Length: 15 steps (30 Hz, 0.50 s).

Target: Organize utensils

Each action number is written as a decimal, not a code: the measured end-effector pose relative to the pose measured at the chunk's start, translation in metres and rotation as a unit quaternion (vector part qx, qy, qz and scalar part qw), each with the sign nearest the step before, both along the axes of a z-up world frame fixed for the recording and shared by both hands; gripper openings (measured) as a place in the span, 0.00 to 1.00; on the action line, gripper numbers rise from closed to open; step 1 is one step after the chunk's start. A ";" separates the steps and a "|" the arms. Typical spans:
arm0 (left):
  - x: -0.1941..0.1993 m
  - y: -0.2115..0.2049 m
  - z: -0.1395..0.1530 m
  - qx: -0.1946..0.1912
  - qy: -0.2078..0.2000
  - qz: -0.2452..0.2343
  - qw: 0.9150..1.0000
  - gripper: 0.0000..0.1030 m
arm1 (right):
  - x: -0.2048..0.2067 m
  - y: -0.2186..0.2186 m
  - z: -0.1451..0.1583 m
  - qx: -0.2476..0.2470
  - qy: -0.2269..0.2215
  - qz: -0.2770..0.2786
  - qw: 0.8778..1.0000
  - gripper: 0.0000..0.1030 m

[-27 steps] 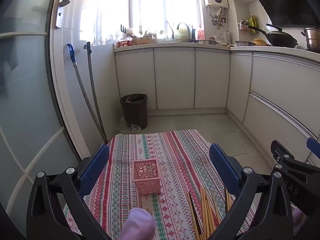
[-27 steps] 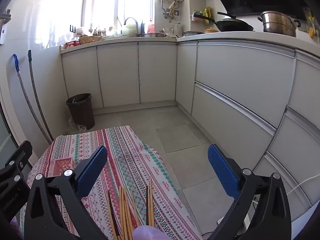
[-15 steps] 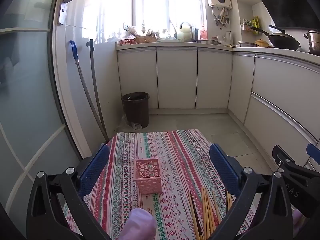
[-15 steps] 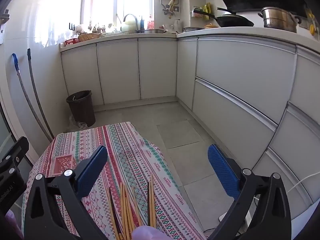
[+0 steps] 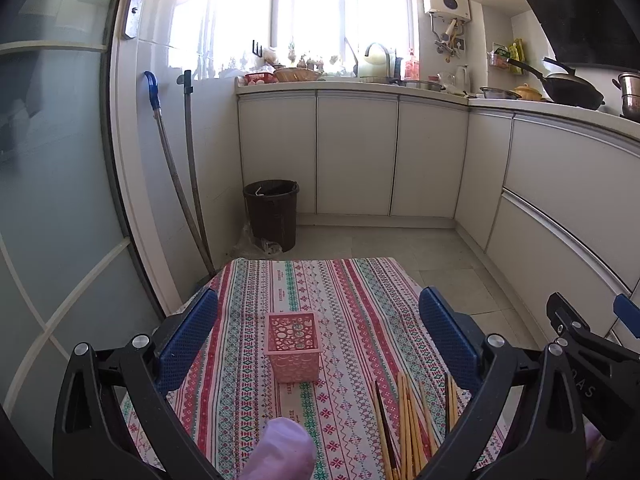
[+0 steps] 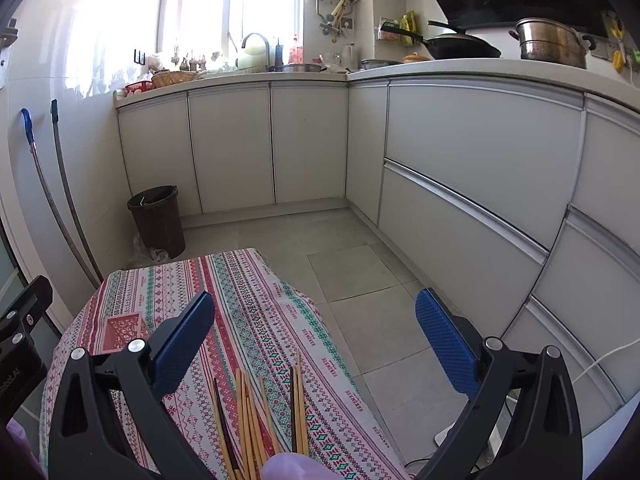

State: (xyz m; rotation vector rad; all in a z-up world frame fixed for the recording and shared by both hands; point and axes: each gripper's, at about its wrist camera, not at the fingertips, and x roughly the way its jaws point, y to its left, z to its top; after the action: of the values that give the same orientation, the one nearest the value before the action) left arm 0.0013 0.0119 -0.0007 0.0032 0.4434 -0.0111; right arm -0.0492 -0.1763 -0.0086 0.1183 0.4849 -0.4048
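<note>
A small pink openwork basket (image 5: pixel 292 346) stands upright near the middle of a table covered with a striped patterned cloth (image 5: pixel 344 300). Several wooden chopsticks (image 5: pixel 408 420) lie loose on the cloth at the near right. My left gripper (image 5: pixel 318 328) hovers above the table, open, with the basket seen between its blue pads and nothing gripped. My right gripper (image 6: pixel 314 334) is open too, above the chopsticks (image 6: pixel 256 416) and the table's right edge. The basket (image 6: pixel 122 330) shows at its far left. A lilac-gloved fingertip (image 5: pixel 280 456) shows at the bottom edge.
A dark waste bin (image 5: pixel 272 212) stands on the tiled floor beyond the table, beside two long handles (image 5: pixel 180 184) leaning on the wall. White cabinets (image 6: pixel 460 168) run along the back and right. Pans and pots (image 6: pixel 552 42) sit on the counter. A glass door (image 5: pixel 52 200) is at the left.
Both views have shifted slightly, with the table sitting a little farther back and lower in frame. Both grippers stay open. Basket and chopsticks lie where they were.
</note>
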 end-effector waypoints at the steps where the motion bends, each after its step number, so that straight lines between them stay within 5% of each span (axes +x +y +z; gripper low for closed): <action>1: 0.000 0.000 -0.001 -0.004 0.003 -0.002 1.000 0.93 | -0.001 0.000 0.000 -0.001 -0.001 -0.003 1.000 0.95; 15: -0.007 -0.013 -0.007 0.000 -0.007 0.009 1.000 0.93 | -0.010 -0.010 -0.010 -0.013 0.013 -0.035 0.999 0.95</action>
State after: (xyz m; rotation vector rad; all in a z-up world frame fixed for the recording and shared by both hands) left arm -0.0054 -0.0014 -0.0080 -0.0005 0.4287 0.0062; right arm -0.0587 -0.1867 -0.0184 0.1055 0.5027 -0.4818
